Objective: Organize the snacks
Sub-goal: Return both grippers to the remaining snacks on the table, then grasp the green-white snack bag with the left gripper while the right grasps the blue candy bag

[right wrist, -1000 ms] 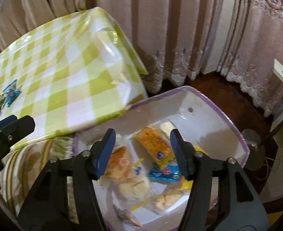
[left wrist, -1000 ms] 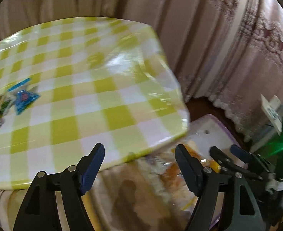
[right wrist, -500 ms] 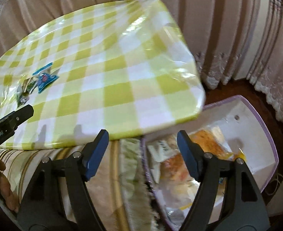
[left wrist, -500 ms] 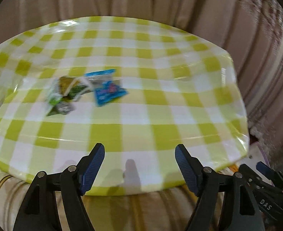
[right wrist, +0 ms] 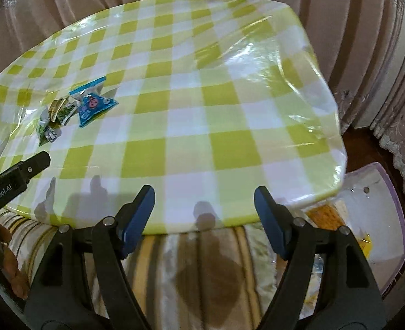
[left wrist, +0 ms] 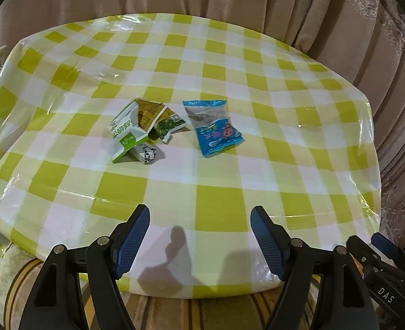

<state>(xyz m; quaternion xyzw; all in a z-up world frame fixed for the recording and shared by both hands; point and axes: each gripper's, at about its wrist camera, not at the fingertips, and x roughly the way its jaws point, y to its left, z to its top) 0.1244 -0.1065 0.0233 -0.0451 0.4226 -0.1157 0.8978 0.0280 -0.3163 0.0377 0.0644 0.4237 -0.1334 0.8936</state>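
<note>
A blue snack packet (left wrist: 214, 128) lies near the middle of the green-checked table (left wrist: 285, 137). Just left of it are torn green packets (left wrist: 136, 126) and a small black-and-white wrapped sweet (left wrist: 147, 152). My left gripper (left wrist: 199, 210) hangs open over the table's near edge, well short of the packets, with nothing between its fingers. My right gripper (right wrist: 204, 191) is open and empty at the near edge too. From there the blue packet (right wrist: 95, 106) and green packets (right wrist: 57, 112) sit far to the left.
A white bin with a purple rim (right wrist: 389, 220) stands low beside the table's right corner, with snacks partly visible inside. A striped cloth (right wrist: 202, 261) lies below the table edge. Curtains close the back. A hand (right wrist: 1, 253) holds the left gripper's handle.
Both views swung left from the bin to the table. The packets moved to the centre of the left wrist view. The right gripper's jaws widened slightly.
</note>
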